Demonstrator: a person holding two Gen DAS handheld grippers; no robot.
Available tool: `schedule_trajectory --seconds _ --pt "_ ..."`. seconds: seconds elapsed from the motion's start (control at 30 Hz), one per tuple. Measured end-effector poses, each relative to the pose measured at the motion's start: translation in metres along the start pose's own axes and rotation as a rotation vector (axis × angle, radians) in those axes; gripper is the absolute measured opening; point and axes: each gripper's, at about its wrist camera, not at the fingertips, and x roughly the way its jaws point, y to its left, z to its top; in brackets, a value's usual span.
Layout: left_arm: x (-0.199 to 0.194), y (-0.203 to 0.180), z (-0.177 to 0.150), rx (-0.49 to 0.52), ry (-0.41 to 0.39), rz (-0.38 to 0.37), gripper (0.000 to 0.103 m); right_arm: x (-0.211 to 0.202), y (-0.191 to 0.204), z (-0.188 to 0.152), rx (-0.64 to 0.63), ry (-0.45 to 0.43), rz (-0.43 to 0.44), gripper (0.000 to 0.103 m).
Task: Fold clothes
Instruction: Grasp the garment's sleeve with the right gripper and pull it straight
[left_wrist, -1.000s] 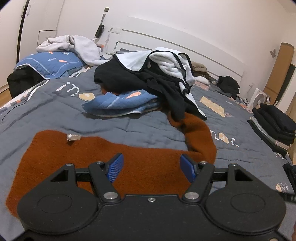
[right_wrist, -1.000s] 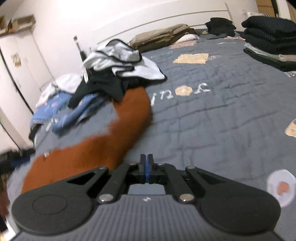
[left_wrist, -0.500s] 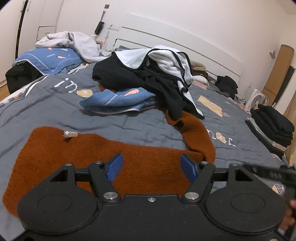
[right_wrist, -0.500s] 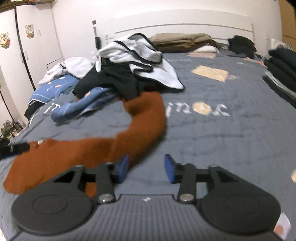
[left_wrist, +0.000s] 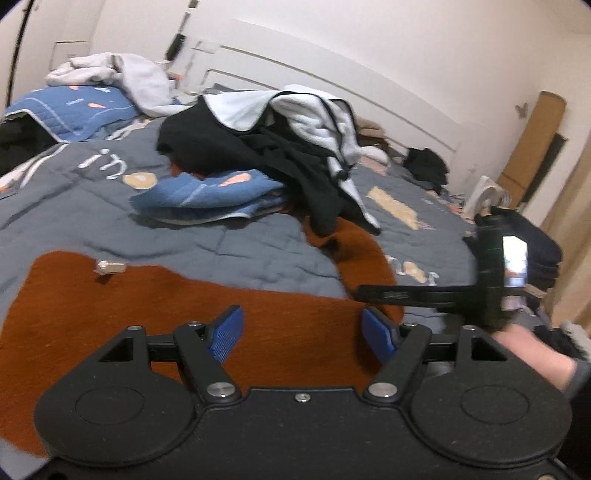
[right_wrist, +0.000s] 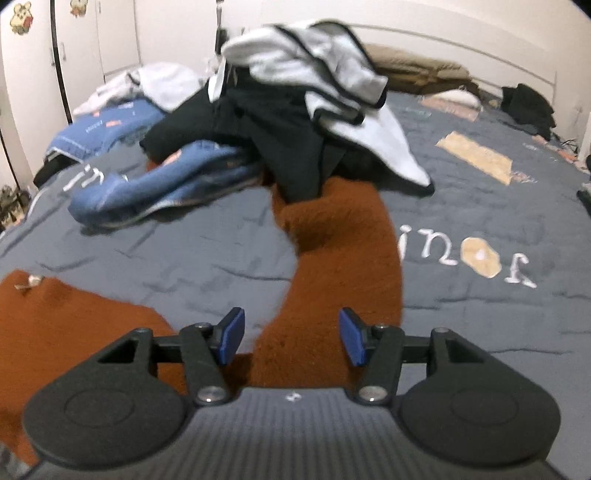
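On the bed (right_wrist: 480, 314) most clothes were still unfolded: a heap (right_wrist: 295, 122) at twelve o'clock, folded stacks (left_wrist: 535, 251) at three. The rust garment (right_wrist: 343, 258) lay spread, its sleeve unfolded. The right gripper (right_wrist: 291, 336) had just been opening its fingers, nothing pressed between them; the left gripper (left_wrist: 301, 334) stood released too.

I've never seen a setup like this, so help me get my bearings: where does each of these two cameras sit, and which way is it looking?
Left wrist: sits on the hand-held left gripper, looks across the bed over the rust-brown garment; open jaws, plus the person's other hand with the right gripper.
Right wrist: sits on the right gripper, looks along the garment's sleeve toward the clothes pile; jaws open, just been opening, nothing gripped.
Shared: brown garment, clothes pile, blue quilted piece, headboard.
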Motion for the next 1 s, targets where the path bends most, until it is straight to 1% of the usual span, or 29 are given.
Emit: schedule_trajectory --seconds 0.13,0.23,0.27,0.33,0.4,0.43,0.47,0.5,0.53,0.6,0.7,0.77,0.9,1.0 --pt "0.002 -0.008 -0.002 0.013 0.003 -0.030 0.072 0.024 0.003 0.002 -0.052 0.034 -0.058 0.056" --pt "0.004 -0.011 -0.003 0.016 0.011 -0.043 0.073 0.042 0.002 0.002 -0.084 0.088 -0.078 0.058" --pt "0.005 -0.011 -0.003 0.014 0.016 -0.043 0.073 0.048 0.002 0.002 -0.097 0.107 -0.084 0.060" --pt "0.007 -0.010 -0.004 0.009 0.020 -0.038 0.073 0.053 -0.001 0.000 -0.125 0.107 -0.102 0.063" --pt "0.006 -0.008 -0.003 0.002 0.020 -0.037 0.073 0.055 -0.005 -0.002 -0.130 0.095 -0.117 0.062" --pt "0.005 -0.007 -0.003 -0.001 0.018 -0.038 0.073 0.054 -0.010 -0.001 -0.098 0.086 -0.118 0.058" --pt "0.005 -0.007 -0.002 -0.002 0.016 -0.038 0.074 0.052 -0.015 -0.001 -0.063 0.077 -0.120 0.046" --pt "0.005 -0.007 -0.002 -0.004 0.016 -0.038 0.074 0.049 -0.021 -0.002 -0.034 0.068 -0.130 0.024" --pt "0.005 -0.008 -0.002 -0.006 0.017 -0.037 0.074 0.047 -0.025 -0.002 -0.013 0.061 -0.141 0.019" --pt "0.005 -0.008 -0.002 -0.010 0.018 -0.036 0.074 0.040 -0.035 -0.003 0.058 0.043 -0.113 0.015" --pt "0.006 -0.011 -0.003 0.000 0.021 -0.050 0.074 0.028 -0.051 -0.004 0.184 0.007 -0.055 0.013" --pt "0.006 -0.013 -0.004 0.006 0.024 -0.059 0.074 0.017 -0.059 -0.006 0.243 -0.029 -0.034 0.013" --pt "0.005 -0.022 -0.007 0.050 0.013 -0.087 0.075 -0.003 -0.068 -0.011 0.306 -0.098 -0.021 0.011" --pt "0.005 -0.027 -0.009 0.062 0.014 -0.109 0.076 -0.014 -0.074 -0.017 0.343 -0.119 0.011 0.011"
